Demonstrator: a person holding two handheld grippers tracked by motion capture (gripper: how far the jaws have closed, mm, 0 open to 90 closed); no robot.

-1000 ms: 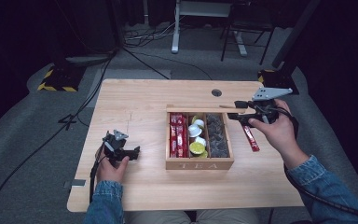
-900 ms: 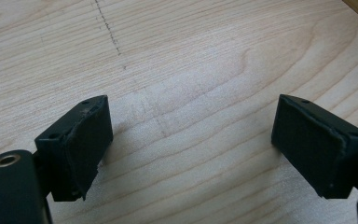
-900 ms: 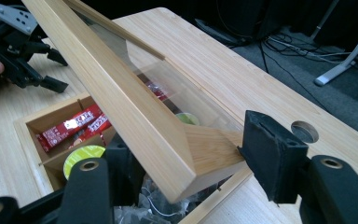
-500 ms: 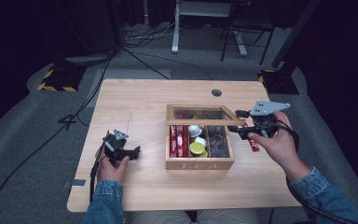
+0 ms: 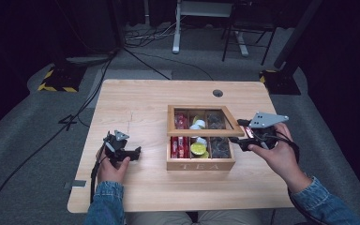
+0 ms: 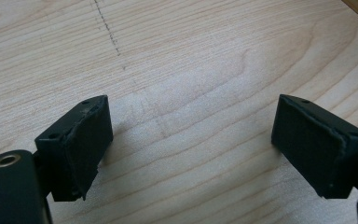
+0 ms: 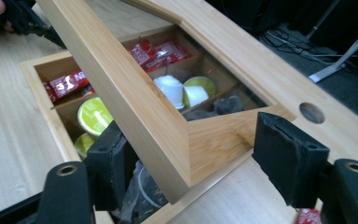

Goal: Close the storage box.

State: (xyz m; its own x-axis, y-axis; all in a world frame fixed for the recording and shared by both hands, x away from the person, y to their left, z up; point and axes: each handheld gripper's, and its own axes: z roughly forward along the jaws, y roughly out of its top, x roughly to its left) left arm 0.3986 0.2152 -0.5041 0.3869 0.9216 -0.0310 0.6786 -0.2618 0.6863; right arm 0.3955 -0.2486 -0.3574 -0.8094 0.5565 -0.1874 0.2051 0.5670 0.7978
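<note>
A: High view: right gripper point(image 5: 240, 132) sits at the tea box point(image 5: 200, 164) lid point(image 5: 201, 132), forearm angled in; left gripper point(image 5: 135, 153) rests on the table point(image 5: 145, 98).

B: Left gripper view: jaws wide open, empty. Right gripper view: jaws open, straddling the half-raised lid's point(image 7: 135, 107) corner.

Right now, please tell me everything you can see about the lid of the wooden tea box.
The lid is a light wooden frame around a clear pane; red packets and capsules show through it. It is partly raised, tilted over the tea box, which stands on the table. In the right gripper view, a corner of its frame lies between the open jaws of the right gripper; whether they touch it is unclear.
</note>
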